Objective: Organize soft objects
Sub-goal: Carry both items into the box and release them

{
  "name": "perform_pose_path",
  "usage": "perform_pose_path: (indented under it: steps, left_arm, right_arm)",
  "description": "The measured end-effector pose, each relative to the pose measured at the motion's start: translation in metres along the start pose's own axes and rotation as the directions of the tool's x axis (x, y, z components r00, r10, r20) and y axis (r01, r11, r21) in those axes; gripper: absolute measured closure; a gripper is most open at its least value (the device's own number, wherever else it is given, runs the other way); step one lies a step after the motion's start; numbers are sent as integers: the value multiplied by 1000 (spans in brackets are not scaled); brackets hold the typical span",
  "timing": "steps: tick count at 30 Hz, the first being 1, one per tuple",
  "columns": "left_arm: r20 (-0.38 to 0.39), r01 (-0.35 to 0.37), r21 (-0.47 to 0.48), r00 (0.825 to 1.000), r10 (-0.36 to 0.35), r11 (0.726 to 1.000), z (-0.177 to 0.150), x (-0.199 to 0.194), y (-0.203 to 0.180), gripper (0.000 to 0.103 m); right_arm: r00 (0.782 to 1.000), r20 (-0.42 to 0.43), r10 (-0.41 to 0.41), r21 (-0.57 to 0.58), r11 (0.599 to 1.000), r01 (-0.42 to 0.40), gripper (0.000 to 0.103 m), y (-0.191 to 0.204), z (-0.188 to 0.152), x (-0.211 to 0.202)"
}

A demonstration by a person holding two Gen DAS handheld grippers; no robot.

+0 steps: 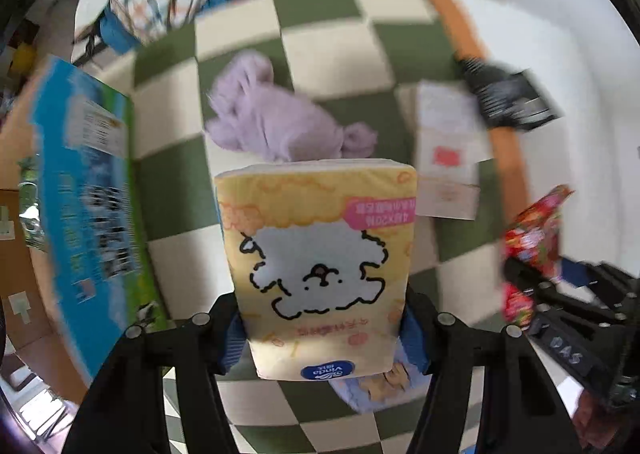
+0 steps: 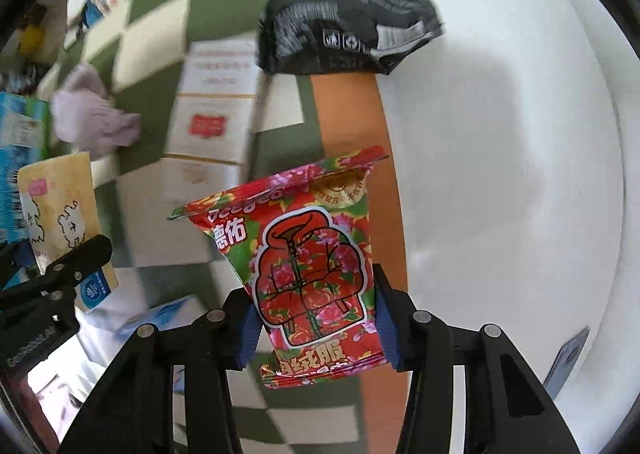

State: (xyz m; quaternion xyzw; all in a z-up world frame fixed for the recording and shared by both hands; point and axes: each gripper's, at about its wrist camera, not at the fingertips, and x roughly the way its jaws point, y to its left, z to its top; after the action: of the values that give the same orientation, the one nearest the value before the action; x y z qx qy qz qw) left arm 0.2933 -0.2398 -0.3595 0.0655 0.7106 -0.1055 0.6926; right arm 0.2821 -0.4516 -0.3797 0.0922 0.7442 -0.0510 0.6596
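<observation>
My left gripper (image 1: 324,330) is shut on a yellow tissue pack (image 1: 320,262) with a white cartoon dog, held above the checkered mat. A lilac cloth (image 1: 276,114) lies crumpled on the mat beyond it. My right gripper (image 2: 316,322) is shut on a red flowered soft packet (image 2: 308,262), held over the mat's orange edge. In the right wrist view the tissue pack (image 2: 60,206) and left gripper show at far left, the lilac cloth (image 2: 92,114) behind them. In the left wrist view the red packet (image 1: 532,242) shows at right.
A green-and-cream checkered mat (image 1: 332,50) with an orange border (image 2: 348,114) meets a white surface (image 2: 500,134). A black packet (image 2: 344,30) lies across the border. A white box (image 2: 212,122) lies on the mat. A blue-green box (image 1: 84,190) stands left. A light blue pack (image 1: 380,386) lies below.
</observation>
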Motion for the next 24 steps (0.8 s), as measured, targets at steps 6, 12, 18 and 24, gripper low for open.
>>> perform_pose_path:
  steps: [6,12,18,24]
  left_arm:
    - [175,73,17,982,-75,997,-33,-103,46,43]
    - [253,75,-58,966,-58,995,-54,-170,160,43]
    - [263,-19,-167,963,63,986,-75,-182,269,43]
    - [198,-83,-259,971,137,962,-60,-152,365,43]
  right_arm:
    - [984,115,137,0,990,-138,53,38,-45,-75]
    - [939,186,289,-72,957,-280,53,148,-106,-129]
    - [915,192,355,-132,933,-334,53,268,-111,-147]
    - [936,198,292,-131,954,-270,53,364,-76,-133]
